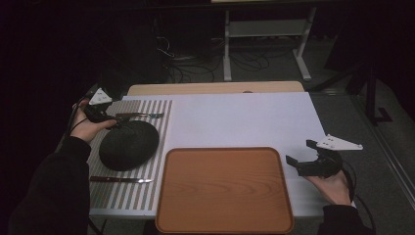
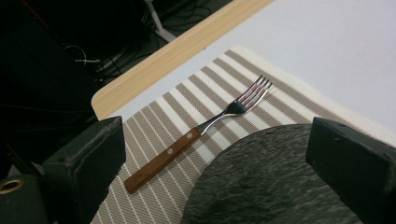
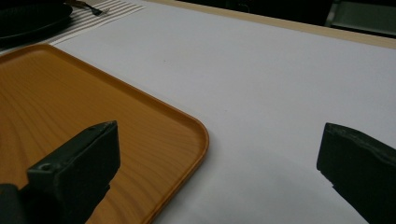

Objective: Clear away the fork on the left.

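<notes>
No writing readable. My left gripper jaws apart, fork on striped mat between them, untouched. Right gripper gapes beside tray.

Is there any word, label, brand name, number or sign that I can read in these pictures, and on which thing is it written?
None can be read in any view.
The fork, knife, dark plate, striped placemat, orange tray and white table cover bear no print.
Both grippers, left and right, carry no legible marking.
</notes>
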